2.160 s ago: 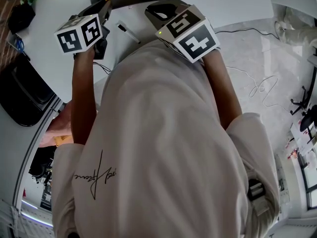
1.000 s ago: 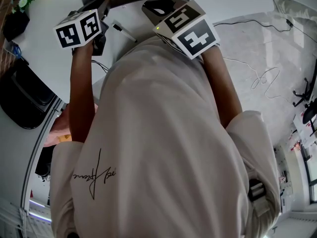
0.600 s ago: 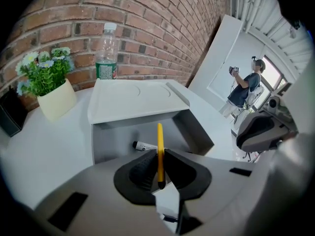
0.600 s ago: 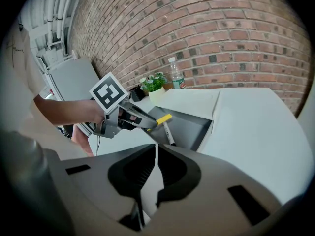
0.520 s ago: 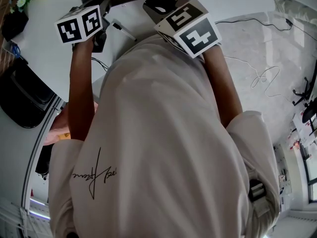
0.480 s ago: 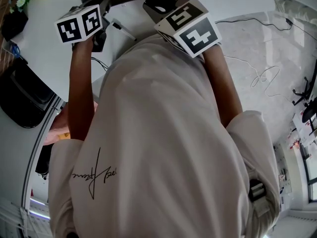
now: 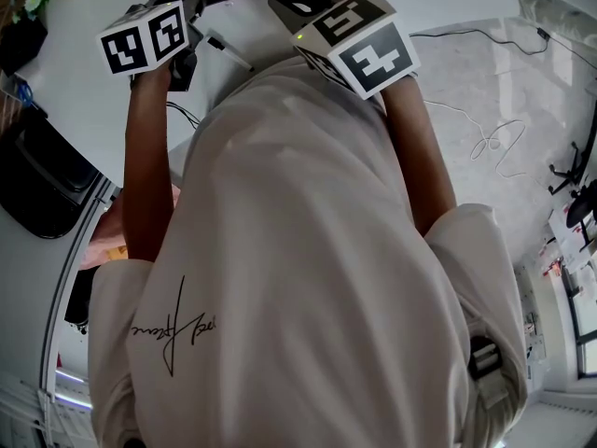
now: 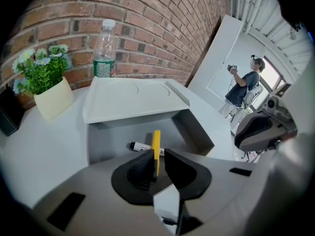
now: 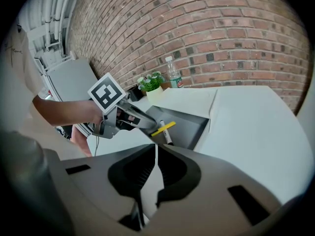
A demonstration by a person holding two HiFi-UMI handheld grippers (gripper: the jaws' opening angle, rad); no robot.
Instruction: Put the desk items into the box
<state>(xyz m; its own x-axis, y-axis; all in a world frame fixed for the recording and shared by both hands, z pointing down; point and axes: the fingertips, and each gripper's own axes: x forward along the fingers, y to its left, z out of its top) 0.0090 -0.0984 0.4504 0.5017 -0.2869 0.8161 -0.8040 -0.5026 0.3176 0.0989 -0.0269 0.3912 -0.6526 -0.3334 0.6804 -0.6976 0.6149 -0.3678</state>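
Observation:
My left gripper (image 8: 156,157) is shut on a yellow pen (image 8: 156,146) that sticks out over the open grey box (image 8: 193,132). A black-and-white marker (image 8: 141,145) lies on the box floor. The right gripper view shows the left gripper (image 9: 129,118) holding the yellow pen (image 9: 163,128) above the box (image 9: 189,127). My right gripper (image 9: 155,154) is shut on nothing, back from the box. In the head view both marker cubes, left (image 7: 145,40) and right (image 7: 359,40), show above the person's shirt. Another marker (image 7: 229,52) lies on the white desk.
The box's white lid (image 8: 133,95) stands open behind it. A water bottle (image 8: 104,48) and a potted plant (image 8: 49,90) stand by the brick wall. A black chair (image 7: 37,175) is at the left, and cables (image 7: 485,147) lie on the floor at the right.
The left gripper has edged farther over the desk toward the box, still holding the yellow pen. The right gripper has barely moved.

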